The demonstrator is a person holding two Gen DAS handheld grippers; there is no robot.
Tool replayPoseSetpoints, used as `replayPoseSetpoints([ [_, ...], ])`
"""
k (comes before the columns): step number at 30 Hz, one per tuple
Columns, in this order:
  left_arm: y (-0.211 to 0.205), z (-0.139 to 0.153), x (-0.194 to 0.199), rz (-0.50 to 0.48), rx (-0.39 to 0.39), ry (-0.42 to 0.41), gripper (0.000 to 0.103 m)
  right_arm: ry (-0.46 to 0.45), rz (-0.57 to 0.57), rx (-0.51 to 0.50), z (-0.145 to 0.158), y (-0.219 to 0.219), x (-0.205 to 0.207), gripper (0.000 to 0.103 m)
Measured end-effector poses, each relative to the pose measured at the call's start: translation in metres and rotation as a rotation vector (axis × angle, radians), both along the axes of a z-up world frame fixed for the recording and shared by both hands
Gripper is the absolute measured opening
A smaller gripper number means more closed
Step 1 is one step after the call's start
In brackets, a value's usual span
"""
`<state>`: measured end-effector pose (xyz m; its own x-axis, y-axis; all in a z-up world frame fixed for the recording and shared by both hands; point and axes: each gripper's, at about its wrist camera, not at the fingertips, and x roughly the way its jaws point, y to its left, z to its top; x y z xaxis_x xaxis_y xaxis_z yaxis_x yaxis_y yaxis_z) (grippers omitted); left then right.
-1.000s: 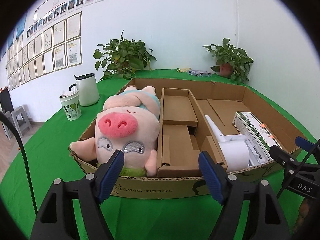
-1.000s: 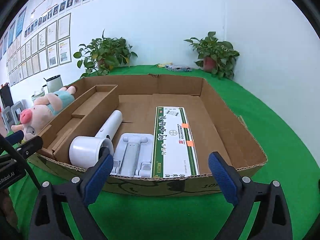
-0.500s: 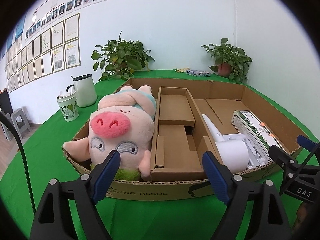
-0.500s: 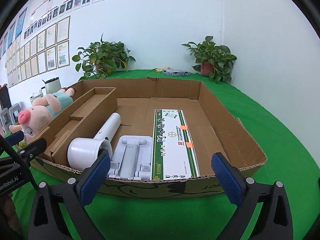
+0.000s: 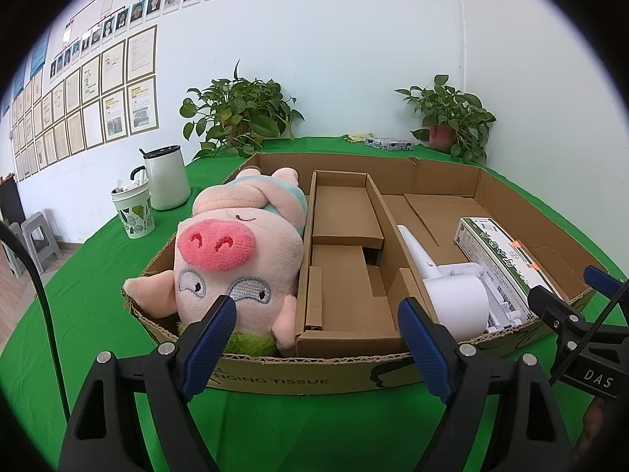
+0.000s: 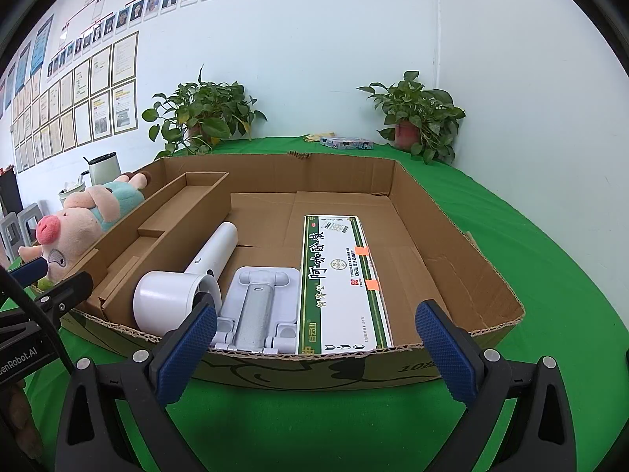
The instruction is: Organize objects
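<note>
1. One shallow cardboard box (image 6: 464,244) sits on the green tablecloth (image 6: 550,275), and it holds four loose things.
2. One plush pig (image 5: 236,251) lies on its back in the left-hand compartment, snout up, its head at the near wall.
3. One cardboard insert (image 5: 346,259) with two stepped trays fills the middle; both trays are bare.
4. One white hair dryer (image 6: 184,291) lies in the right-hand section against the insert, its barrel toward the near wall and its handle pointing away.
5. One white folding stand (image 6: 259,306) lies flat just beside the dryer.
6. One green-and-white carton (image 6: 338,283) lies flat just beside the stand, bearing two orange stickers.
7. Two grippers hover before the near wall, over the cloth. The left gripper (image 5: 316,330) has its jaws spread, with nothing between the blue pads. The right gripper (image 6: 314,338) is spread wide too, and grips nothing.
8. Two potted plants (image 6: 204,114) stand at the back of the table.
9. One white kettle (image 5: 165,181) and one leaf-printed cup (image 5: 133,212) stand left of the box.
10. One small patterned packet (image 6: 346,142) lies between the plants.
</note>
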<state>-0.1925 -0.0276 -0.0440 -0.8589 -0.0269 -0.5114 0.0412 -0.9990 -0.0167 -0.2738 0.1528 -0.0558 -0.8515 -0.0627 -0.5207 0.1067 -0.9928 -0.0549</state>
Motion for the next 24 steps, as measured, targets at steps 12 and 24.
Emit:
replayPoseSetpoints([
  [12,-0.0002,-0.0001,-0.0003,0.003,0.002,-0.001,0.086,0.000,0.002,-0.002,-0.0001,-0.0010,-0.0010,0.102],
  [24,-0.0006,-0.0007,0.0000,0.005,0.003,-0.002,0.086,0.000,0.002,-0.003,0.0003,-0.0008,-0.0013,0.102],
])
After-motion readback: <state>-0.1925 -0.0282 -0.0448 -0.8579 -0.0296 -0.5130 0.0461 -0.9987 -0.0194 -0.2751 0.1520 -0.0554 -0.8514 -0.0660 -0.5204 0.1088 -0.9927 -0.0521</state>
